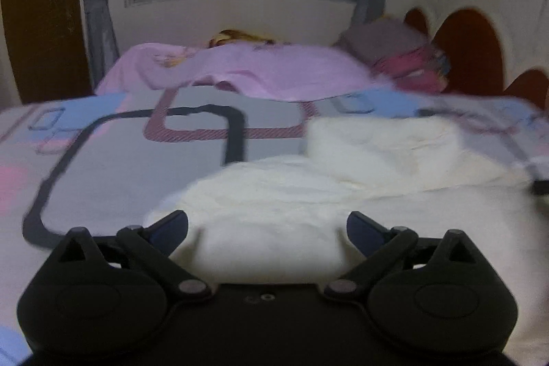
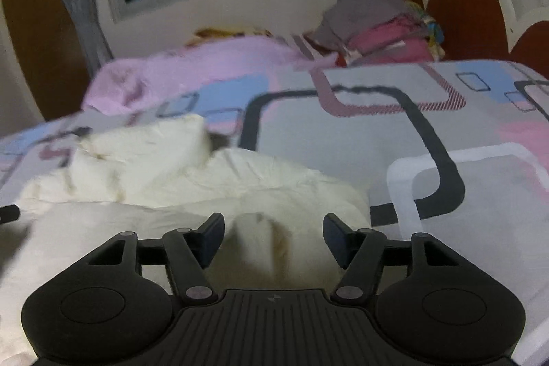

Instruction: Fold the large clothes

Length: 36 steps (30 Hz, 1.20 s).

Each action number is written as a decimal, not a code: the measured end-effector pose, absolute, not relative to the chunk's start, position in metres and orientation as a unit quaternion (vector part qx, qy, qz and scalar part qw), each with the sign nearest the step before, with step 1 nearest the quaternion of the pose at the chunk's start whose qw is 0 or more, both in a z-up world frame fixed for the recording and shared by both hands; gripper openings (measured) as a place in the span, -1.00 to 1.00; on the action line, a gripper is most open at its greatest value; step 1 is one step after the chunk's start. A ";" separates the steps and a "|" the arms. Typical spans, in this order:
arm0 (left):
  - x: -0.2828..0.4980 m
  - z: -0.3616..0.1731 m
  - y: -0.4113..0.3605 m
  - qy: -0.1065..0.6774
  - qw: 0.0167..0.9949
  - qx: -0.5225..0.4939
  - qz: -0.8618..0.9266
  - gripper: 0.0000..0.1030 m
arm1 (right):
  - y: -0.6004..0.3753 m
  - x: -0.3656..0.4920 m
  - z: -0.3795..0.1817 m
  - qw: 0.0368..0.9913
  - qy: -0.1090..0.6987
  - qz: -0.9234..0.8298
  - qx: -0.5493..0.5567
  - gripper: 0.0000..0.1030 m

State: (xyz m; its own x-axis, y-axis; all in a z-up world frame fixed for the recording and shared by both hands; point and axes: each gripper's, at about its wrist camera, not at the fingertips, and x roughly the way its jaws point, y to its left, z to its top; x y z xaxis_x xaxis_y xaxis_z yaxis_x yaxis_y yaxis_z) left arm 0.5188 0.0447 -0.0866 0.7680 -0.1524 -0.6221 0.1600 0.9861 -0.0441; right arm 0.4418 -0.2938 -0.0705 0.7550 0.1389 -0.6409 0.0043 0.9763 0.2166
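Left wrist view: the left gripper [image 1: 267, 230] hangs with jaws wide apart and empty, the white garment [image 1: 343, 194] heaped on the bed [image 1: 120, 160] just ahead of them.

Right wrist view: the right gripper [image 2: 272, 237] stands half-open, a cloth ridge between its jaws, pads clear, probably lining up a pinch.

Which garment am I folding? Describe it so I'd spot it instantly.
Start from the bed with the grey, blue and pink geometric bedsheet. The cream-white garment lies crumpled on its near part, right in front of both grippers. Unlike the pink blanket and the stack of coloured clothes farther back, it is plain, pale and unpatterned.
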 end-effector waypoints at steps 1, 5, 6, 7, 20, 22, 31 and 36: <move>0.509 -0.086 0.041 0.331 0.939 0.002 -0.094 0.92 | -0.289 0.434 -0.070 0.932 0.347 0.043 0.100 0.23; 0.489 -0.110 0.013 0.361 0.925 0.044 -0.106 0.92 | -0.262 0.429 -0.091 0.918 0.390 0.044 0.056 0.23; 0.491 -0.121 0.010 0.381 0.918 0.051 -0.102 0.95 | -0.258 0.430 -0.099 0.915 0.398 0.042 0.050 0.23; 0.490 -0.128 0.010 0.384 0.916 0.053 -0.102 0.97 | -0.257 0.429 -0.102 0.914 0.401 0.039 0.052 0.23; 0.380 -0.094 0.085 0.363 0.928 0.069 -0.037 0.98 | -0.322 0.285 -0.055 0.914 0.379 -0.009 0.142 0.79; 0.356 -0.096 0.100 0.379 0.923 0.059 -0.026 0.94 | -0.335 0.257 -0.056 0.910 0.382 -0.017 0.163 0.79; 0.267 -0.111 0.131 0.422 0.906 -0.006 -0.008 0.66 | -0.381 0.171 -0.081 0.877 0.414 -0.021 0.241 0.50; 0.238 -0.114 0.134 0.433 0.899 -0.062 -0.014 0.52 | -0.397 0.133 -0.096 0.858 0.426 0.009 0.287 0.50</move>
State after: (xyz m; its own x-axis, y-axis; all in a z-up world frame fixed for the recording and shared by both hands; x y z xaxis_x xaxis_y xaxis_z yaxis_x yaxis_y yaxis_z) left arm 0.2381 0.1344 -0.1137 0.6238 -0.0792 -0.7776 -0.0278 0.9920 -0.1233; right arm 0.1334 -0.3970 -0.0955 0.6371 0.2609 -0.7253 0.2285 0.8348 0.5010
